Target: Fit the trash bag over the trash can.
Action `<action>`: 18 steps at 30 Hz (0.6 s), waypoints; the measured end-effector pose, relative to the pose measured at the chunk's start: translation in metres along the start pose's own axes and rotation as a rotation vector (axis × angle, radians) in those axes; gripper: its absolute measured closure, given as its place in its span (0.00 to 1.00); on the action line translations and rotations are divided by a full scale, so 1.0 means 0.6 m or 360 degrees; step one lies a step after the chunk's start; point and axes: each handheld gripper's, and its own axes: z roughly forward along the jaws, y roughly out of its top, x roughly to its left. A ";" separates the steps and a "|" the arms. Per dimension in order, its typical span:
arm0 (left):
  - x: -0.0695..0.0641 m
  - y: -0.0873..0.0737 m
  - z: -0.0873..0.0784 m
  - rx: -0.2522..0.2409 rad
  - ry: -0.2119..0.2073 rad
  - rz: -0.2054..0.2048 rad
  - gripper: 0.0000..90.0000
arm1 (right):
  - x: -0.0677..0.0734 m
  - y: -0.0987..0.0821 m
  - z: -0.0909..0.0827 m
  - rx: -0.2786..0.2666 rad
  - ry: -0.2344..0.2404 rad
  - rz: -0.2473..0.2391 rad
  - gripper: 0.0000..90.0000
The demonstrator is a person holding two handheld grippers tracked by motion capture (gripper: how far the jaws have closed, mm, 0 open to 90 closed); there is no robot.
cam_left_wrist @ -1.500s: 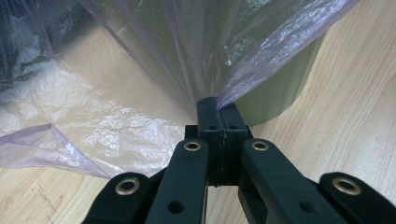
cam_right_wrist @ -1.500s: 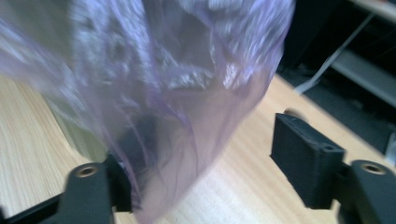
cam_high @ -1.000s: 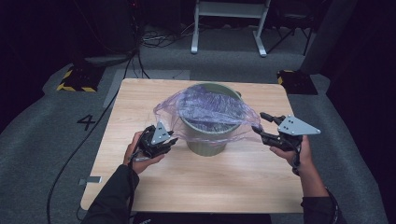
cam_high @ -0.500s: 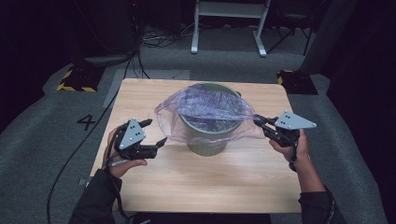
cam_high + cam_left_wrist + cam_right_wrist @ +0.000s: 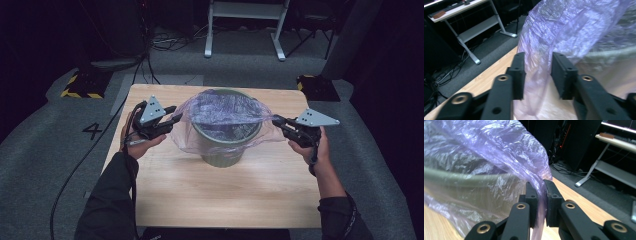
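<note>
Two grippers are working the same thin purple plastic bag [image 5: 226,116], which is lying draped over the green bin [image 5: 222,150] standing near the middle of the bench [image 5: 230,195]. You are holding your left gripper [image 5: 172,119] just beside the bin's left side, and its jaws have just been closing: in the left gripper view the bag's film [image 5: 564,40] is hanging down between the two pads, but a clear gap is showing on either side, so they are standing spread around the plastic rather than pressing it. You are holding your right gripper [image 5: 278,121] at the bin's right side, and in the right gripper view its jaws are pinching a gathered fold of the bag [image 5: 499,147] tightly between the pads, the film stretching from there back over the bin's rim [image 5: 461,179]. Both of your hands are sitting at about rim height, well apart across the bin.
</note>
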 end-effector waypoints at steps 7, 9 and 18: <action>-0.004 0.006 -0.004 -0.0121 -0.0105 -0.0034 0.53 | -0.010 0.008 0.016 -0.0005 -0.0004 0.0066 0.94; -0.007 0.006 -0.013 -0.0132 -0.0123 -0.0044 0.40 | -0.010 0.009 0.018 0.0012 -0.0016 0.0051 0.94; 0.004 0.003 0.008 0.0007 -0.0092 -0.0057 0.41 | -0.011 0.025 0.025 0.0001 -0.0035 0.0028 0.91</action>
